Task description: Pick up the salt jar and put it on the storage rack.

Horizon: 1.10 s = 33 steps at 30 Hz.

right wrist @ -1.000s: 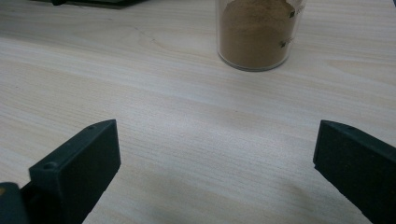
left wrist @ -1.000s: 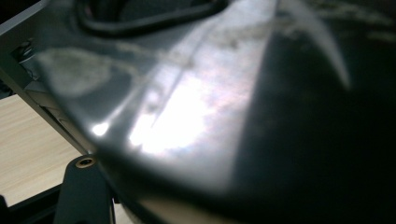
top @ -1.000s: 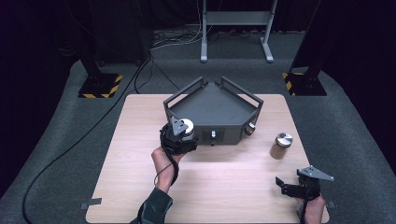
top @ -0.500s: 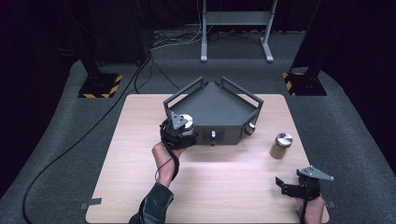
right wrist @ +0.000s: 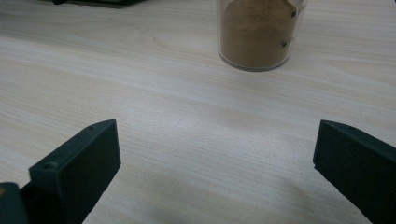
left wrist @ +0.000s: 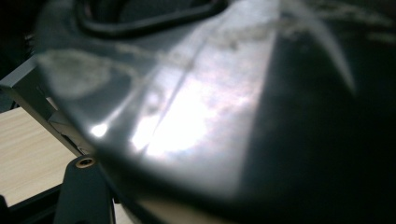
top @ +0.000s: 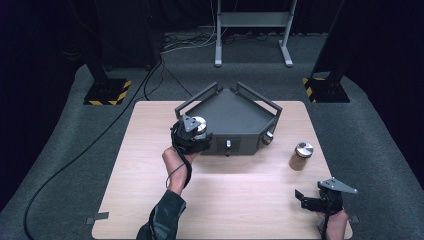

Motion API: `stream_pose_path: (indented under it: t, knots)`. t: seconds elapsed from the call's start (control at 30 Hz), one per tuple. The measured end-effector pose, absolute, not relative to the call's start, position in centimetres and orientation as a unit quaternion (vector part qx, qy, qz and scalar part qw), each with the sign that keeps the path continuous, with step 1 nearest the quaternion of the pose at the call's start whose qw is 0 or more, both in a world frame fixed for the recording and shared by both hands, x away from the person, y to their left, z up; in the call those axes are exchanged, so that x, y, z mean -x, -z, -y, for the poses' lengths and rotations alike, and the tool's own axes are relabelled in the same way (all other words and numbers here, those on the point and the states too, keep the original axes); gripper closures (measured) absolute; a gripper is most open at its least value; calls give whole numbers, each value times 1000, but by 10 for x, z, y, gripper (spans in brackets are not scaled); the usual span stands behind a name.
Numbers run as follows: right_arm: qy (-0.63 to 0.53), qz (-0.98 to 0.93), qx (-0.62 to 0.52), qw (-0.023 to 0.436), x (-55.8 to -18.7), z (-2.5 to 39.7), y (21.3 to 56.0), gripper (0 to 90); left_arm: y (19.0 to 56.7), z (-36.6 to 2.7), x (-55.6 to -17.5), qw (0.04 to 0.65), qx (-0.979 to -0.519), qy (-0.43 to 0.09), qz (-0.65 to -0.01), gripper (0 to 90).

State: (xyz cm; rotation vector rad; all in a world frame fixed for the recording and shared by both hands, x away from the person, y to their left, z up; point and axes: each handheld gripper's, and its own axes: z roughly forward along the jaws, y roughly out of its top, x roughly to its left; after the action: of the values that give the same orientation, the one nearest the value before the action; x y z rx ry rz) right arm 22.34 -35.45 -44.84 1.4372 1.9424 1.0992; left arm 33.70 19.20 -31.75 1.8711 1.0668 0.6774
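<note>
A jar with a silver lid [top: 199, 124] is held over the left front corner of the dark five-sided tray [top: 235, 112]. My left gripper [top: 196, 135] is shut on it, and in the left gripper view its shiny blurred surface [left wrist: 210, 116] sits very close to the camera. A second jar of brown powder [top: 301, 156] stands on the table to the right of the tray. My right gripper [top: 307, 197] rests low near the table's front right corner. Its jaws stand wide open around nothing, a short way from that jar [right wrist: 257, 32].
The tray has raised rails [top: 197, 97] along its back sides and a round knob [top: 267, 137] at its front right corner. A tray rail [left wrist: 23, 91] and the wooden table [left wrist: 23, 154] show at the left. Stands and cables lie on the floor beyond.
My left gripper has carried the silver-lidded jar slightly farther and up toward the tray's left corner. The right gripper and the brown-powder jar have not moved.
</note>
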Motion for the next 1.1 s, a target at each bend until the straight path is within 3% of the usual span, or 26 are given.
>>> stream_pose_path:
  t: [1.1]
  knots:
    - [-399,-713,-524,242,-224,353,448,0,309,-182,-369,426,-737,-280,-444,315]
